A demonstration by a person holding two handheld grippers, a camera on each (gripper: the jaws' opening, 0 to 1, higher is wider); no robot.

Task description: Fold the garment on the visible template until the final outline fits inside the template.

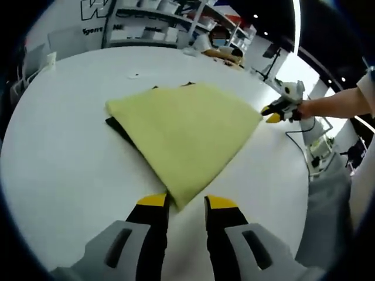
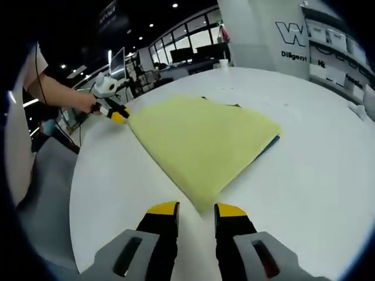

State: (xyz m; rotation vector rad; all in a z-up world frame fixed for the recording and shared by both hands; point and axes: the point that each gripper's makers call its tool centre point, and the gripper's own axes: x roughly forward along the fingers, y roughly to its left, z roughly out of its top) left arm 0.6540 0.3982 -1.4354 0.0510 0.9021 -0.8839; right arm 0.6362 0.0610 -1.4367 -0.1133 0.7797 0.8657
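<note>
Garment [image 1: 184, 134], one yellow folded piece, sits mid white table [image 1: 64, 175] over a dark template [image 1: 120, 130], with two grippers, left gripper [image 1: 186, 202] and right gripper [image 2: 196, 208], open and empty at opposite corners of it.

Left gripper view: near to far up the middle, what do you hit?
Left gripper → near corner of the yellow garment → dark template peeking out at the garment's edges → bare white table → shelving at the back.
</note>
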